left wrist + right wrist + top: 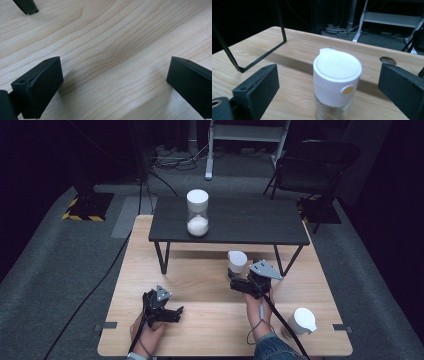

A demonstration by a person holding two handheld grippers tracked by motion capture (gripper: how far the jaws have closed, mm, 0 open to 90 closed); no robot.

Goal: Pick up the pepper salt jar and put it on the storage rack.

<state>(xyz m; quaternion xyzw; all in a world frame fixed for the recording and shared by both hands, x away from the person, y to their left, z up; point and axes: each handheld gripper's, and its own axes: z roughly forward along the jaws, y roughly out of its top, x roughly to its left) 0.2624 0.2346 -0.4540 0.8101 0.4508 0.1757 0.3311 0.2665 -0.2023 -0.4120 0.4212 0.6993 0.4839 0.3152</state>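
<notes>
The left gripper (172,312) rests low over the bare tabletop (200,320), jaws spread and empty. Right of it, the right gripper (239,282), likewise released, brackets the white-capped jar (337,82) standing upright under the black shelf (230,222). A good grasp likely means advancing until the jaws flank the glass body, then clenching evenly to avoid tipping.

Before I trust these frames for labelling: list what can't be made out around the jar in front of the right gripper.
- Jar base and contents: right gripper view, cut off by the bottom edge.
- The same jar's body: high view, partly hidden behind the right gripper.
- Whether the jar near the table's right corner holds anything: high view, too small.
</notes>
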